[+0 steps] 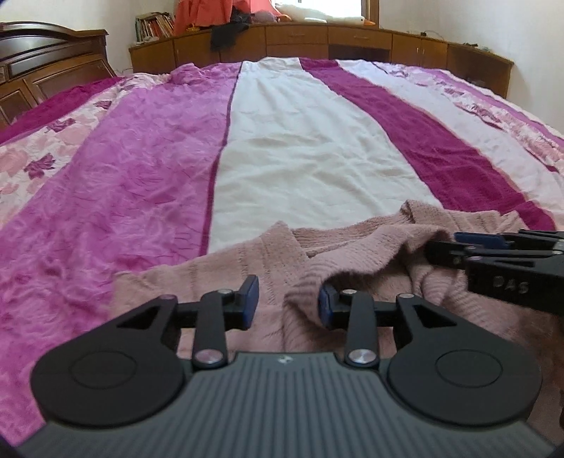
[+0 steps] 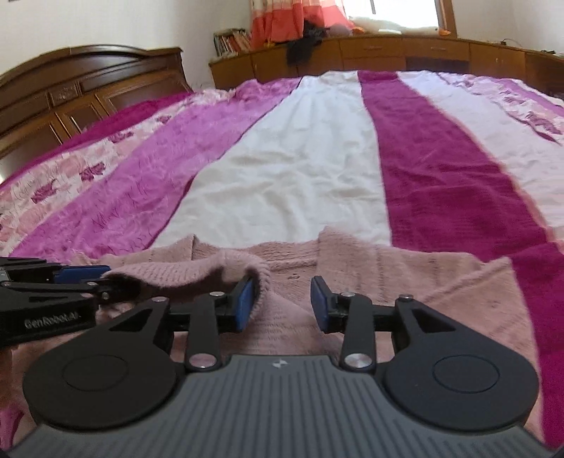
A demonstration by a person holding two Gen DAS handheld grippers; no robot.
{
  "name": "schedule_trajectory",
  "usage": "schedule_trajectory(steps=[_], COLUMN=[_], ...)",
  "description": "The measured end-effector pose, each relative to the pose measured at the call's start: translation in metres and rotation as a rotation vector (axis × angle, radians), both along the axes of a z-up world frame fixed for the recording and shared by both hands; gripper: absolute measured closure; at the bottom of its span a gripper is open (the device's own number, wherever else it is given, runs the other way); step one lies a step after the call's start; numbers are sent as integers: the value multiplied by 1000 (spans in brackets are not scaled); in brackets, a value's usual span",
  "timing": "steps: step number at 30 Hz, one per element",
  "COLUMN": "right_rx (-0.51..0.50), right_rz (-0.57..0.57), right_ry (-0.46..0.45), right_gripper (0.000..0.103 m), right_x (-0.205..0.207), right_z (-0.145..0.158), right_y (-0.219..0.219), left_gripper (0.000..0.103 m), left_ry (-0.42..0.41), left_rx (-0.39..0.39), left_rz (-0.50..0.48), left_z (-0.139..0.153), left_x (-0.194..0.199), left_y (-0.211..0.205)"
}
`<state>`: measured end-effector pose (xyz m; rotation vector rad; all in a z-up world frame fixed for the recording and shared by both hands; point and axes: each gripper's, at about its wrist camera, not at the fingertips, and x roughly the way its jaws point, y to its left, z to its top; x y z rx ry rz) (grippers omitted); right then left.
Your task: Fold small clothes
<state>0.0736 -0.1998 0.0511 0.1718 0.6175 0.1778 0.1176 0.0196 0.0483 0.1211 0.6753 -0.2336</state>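
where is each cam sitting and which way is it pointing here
Left wrist: rides on the left tongs, facing across the striped bedspread toward the wooden cabinets; its own open fingers and the right tongs show.
Right wrist: rides on the right tongs, facing the same way, with the headboard at left; its open fingers and the left tongs show.
Shared: the pink sweater, the bedspread, the cabinets.

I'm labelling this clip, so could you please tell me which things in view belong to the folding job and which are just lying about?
Job:
- pink sweater
- left hand-held gripper, open
- right hand-held gripper, open
- bedspread, the work surface

Lying about:
- books
- black garment
- plush toy
- headboard
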Motion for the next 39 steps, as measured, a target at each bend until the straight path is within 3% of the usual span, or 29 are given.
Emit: schedule_trajectory(steps=[9,18,33,36,39], right_rx=[-20,-72,-250,-237,-204], right_rz=[28,140,263,244,221], right_ry=[-32,-41,-26,-46,-47], right_gripper=[60,59,54,54,79], right_x=[-71,-128,-144,-140,-133], right_z=[22,20,3,1,1], right_y=[-4,20,50,52,49], left_gripper=[66,66,66,66,66], left_ry=[-23,-6,24,32,35], left_rx=[-12,-23,6,1,-2], left_rz=[17,5,-78,-81,-87], left_z=[17,15,3,1,1], left_x=[-51,-92,-118,-117,-117], left_y=[14,20,10,9,7])
